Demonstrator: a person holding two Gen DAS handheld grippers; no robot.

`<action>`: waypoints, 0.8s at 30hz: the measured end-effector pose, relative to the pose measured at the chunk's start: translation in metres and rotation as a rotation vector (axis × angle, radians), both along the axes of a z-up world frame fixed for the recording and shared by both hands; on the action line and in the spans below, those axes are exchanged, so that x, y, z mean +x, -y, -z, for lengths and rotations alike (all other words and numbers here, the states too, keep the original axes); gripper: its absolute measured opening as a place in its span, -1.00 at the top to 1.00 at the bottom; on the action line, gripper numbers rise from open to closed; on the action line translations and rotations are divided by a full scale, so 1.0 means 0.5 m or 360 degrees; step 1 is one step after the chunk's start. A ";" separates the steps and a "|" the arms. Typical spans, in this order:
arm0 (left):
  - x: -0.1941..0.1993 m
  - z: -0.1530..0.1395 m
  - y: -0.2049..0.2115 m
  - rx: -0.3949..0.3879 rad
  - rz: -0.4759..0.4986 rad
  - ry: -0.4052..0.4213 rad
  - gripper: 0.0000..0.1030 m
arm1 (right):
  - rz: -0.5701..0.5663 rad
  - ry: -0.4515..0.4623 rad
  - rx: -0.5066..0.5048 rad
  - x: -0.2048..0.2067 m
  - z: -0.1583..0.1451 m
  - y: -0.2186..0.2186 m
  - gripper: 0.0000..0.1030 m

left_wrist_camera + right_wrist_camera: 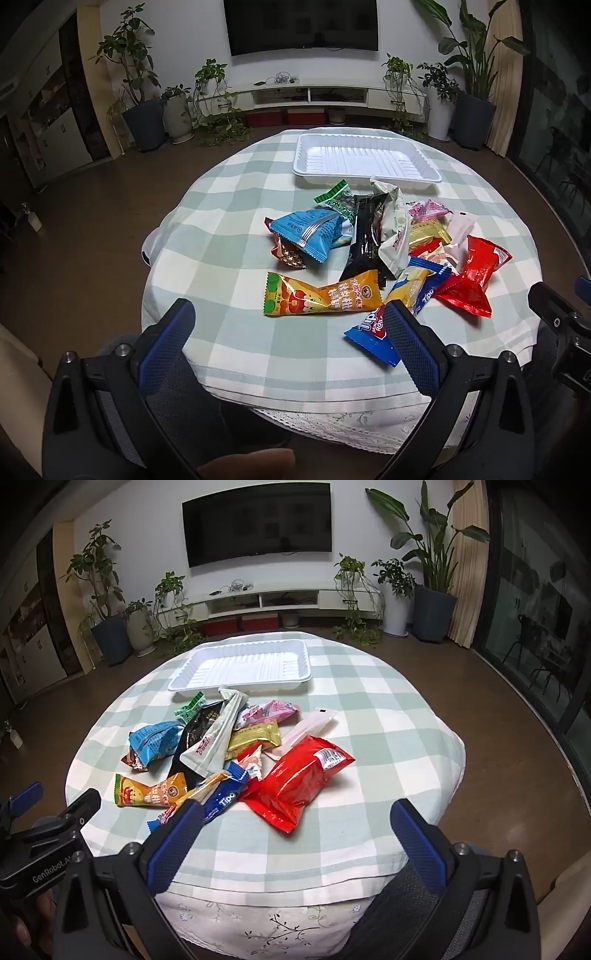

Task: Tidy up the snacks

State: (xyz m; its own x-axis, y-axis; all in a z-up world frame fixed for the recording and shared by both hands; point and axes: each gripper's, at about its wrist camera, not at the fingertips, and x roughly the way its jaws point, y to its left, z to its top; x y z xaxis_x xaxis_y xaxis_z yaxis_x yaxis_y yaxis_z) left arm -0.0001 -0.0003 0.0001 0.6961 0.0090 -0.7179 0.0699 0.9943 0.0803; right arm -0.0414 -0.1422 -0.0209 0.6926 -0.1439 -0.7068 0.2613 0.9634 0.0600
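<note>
A pile of several snack packets lies mid-table: an orange packet (321,298) (151,793), a blue Tipo packet (371,334) (223,800), a red packet (471,277) (299,779), a light blue packet (310,232) (157,740), a black one (365,236) and others. An empty white tray (364,158) (243,668) sits behind the pile. My left gripper (288,314) is open and empty, near the table's front edge, before the orange packet. My right gripper (297,816) is open and empty, before the red packet.
The round table has a green-and-white checked cloth (229,206) (388,720). The right gripper's body (561,325) shows at the right of the left view; the left one (48,834) at the left of the right view. Potted plants and a TV stand are beyond.
</note>
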 end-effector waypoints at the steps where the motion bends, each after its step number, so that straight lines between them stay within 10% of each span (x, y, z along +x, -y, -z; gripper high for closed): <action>1: 0.000 0.000 0.000 -0.0002 0.0001 0.0000 -1.00 | -0.0001 0.0004 0.0001 0.000 0.000 0.000 -1.00; 24: -0.003 0.007 0.004 -0.0017 0.0010 0.0000 -1.00 | 0.0002 0.0028 0.0023 -0.004 -0.003 0.000 -1.00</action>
